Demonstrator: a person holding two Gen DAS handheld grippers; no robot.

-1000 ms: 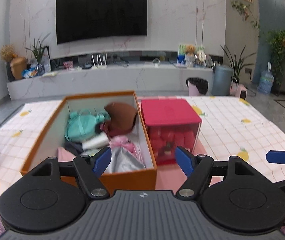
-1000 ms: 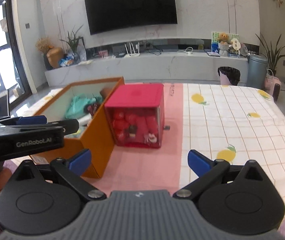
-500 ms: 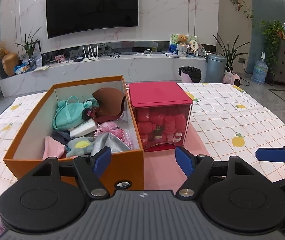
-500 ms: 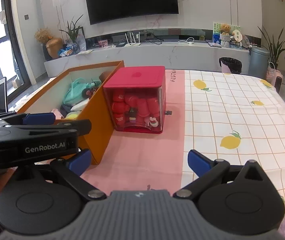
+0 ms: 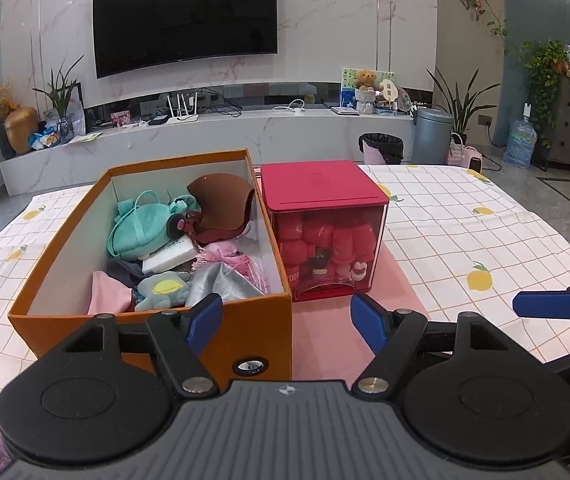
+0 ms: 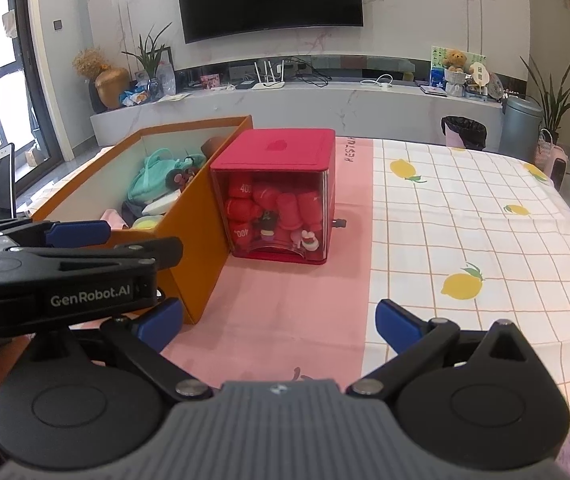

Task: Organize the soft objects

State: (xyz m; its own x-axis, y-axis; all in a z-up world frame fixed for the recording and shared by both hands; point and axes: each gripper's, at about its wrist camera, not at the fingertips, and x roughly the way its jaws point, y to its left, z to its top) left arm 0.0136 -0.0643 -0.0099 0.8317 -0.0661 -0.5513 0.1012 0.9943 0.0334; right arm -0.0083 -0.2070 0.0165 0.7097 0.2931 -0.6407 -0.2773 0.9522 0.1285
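- The left gripper is hovering with its blue pads spread wide and nothing between them, just before the near wall of the open orange cardboard box, which is sitting toward the near left part of the desk under a lemon-print checked cloth.
- The right gripper is likewise standing spread and empty over the pink strip of the cloth, close beside the left one; the two are risking a knock if both reach in together.
- The soft things, a teal plush bag, a small teal-and-yellow plush toy and a silver-grey cloth, are lying piled and overlapping in the box, so a pinch is likely dragging a neighbour along.
- The red-lidded clear plastic cube packed with red plush pieces is touching the box's right wall; a push on that wall is probably shoving it.
- The light box is likely sliding on the loose cloth.
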